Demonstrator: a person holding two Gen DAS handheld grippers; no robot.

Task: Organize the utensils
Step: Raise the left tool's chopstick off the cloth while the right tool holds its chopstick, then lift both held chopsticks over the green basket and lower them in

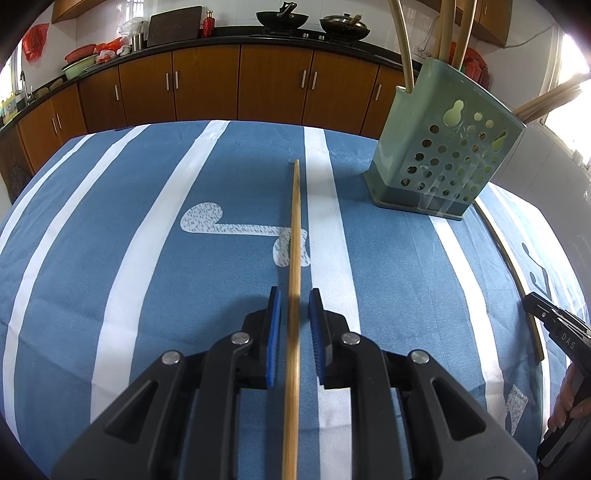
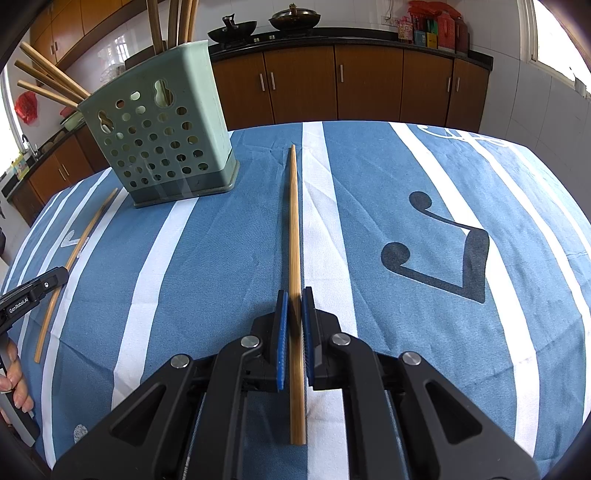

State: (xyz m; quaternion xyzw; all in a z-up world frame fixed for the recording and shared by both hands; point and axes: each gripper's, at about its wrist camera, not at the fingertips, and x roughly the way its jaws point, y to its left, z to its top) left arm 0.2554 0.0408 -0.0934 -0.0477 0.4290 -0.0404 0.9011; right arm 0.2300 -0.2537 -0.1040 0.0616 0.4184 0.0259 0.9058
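Observation:
A bamboo chopstick [image 1: 295, 221] lies on the blue striped cloth [image 1: 147, 258], running between the jaws of my left gripper [image 1: 295, 295]. A gap shows on each side of it, so the pads do not press. A second chopstick [image 2: 294, 221] lies along a white stripe with my right gripper [image 2: 295, 295] shut on it near its thick end. A green perforated utensil holder [image 1: 443, 155] [image 2: 162, 140] stands between the two, with several chopsticks and long handles in it. In each view the other gripper shows at the edge, the right [image 1: 532, 301] and the left [image 2: 59, 277], over its own chopstick [image 1: 506, 247] [image 2: 88, 229].
A person's hand [image 1: 569, 406] [image 2: 14, 373] holds each gripper's handle. Behind the table run brown cabinets [image 1: 207, 85] and a dark counter with two woks [image 1: 282, 18]. The table's far edge [image 2: 369, 123] curves close behind the holder.

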